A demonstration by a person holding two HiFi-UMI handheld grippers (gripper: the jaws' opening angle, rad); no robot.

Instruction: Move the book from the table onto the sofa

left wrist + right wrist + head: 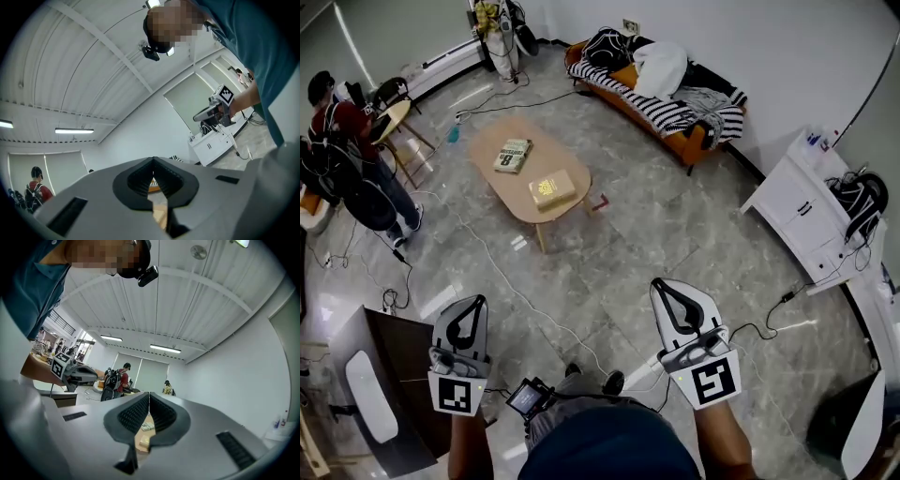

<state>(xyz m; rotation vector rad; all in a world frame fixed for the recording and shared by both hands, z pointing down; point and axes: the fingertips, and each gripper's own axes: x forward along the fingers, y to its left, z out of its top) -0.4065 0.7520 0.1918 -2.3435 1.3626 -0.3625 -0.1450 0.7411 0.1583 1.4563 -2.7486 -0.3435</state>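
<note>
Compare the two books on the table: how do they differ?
The green book has a pale cover with dark print; the yellow book is tan-yellow. The green book lies toward the far end of the table, the yellow book toward the near end, and the yellow book looks thicker. Both lie flat and closed on the wood.

I see my left gripper with its dark ribbed jaws pressed together and nothing between them. Off to the right, the right gripper hangs in front of a white cabinet. A person in a red shirt stands far left, under a ceiling light.
</note>
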